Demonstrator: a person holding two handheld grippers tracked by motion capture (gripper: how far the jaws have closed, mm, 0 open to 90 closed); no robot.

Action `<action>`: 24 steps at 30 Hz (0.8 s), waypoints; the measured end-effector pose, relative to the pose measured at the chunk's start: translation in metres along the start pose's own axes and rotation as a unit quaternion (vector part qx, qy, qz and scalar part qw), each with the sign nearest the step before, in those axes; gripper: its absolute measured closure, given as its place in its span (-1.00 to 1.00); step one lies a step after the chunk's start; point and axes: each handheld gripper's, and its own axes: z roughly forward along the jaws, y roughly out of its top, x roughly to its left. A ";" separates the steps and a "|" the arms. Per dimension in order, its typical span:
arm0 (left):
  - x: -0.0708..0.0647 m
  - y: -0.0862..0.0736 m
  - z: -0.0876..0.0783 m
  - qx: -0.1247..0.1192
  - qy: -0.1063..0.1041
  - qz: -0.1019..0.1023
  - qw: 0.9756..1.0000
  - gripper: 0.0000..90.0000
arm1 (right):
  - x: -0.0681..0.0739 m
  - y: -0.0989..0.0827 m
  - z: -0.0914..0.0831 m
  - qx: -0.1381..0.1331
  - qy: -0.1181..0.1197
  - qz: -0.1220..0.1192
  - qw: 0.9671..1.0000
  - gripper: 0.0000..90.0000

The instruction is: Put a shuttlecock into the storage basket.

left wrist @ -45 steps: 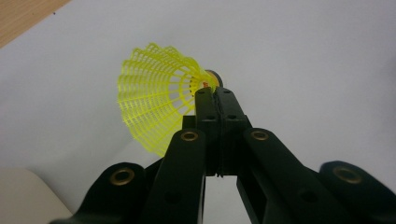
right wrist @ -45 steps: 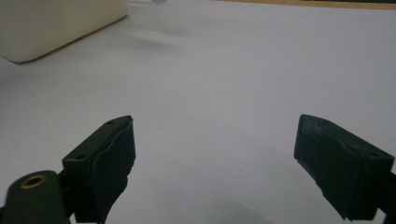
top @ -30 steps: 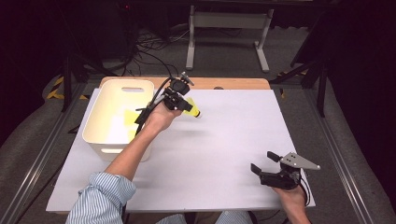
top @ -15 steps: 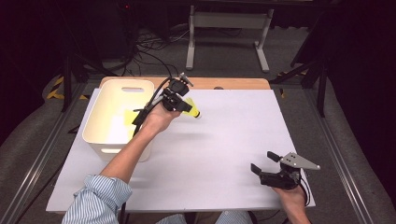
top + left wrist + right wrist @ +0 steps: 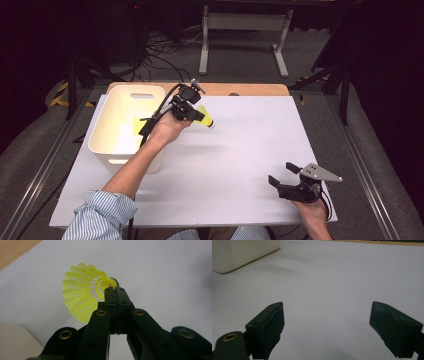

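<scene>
My left gripper (image 5: 115,291) pinches the yellow shuttlecock (image 5: 83,291) tight by its neck, up over the white table (image 5: 240,145) just right of the white bin (image 5: 125,122), while my right gripper (image 5: 327,327) rests far off with its jaws wide apart and nothing between them.

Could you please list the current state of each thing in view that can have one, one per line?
Left gripper: jaws shut on the yellow shuttlecock, held above the table.
Yellow shuttlecock: gripped near its cork end, skirt fanned out, off the table.
Right gripper: jaws open, nothing between them, low over the table.
White bin: upright on the table, something yellow inside.
Table: covered with a white sheet.
</scene>
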 end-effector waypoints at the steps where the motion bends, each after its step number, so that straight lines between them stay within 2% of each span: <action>1: 0.000 0.000 -0.001 0.000 0.000 0.001 1.000 1.00 | 0.000 0.000 0.000 0.000 0.000 0.000 1.000 -0.71; 24: -0.005 -0.007 -0.013 -0.001 0.001 0.009 1.000 1.00 | 0.000 0.000 0.000 -0.001 -0.001 0.000 1.000 -0.71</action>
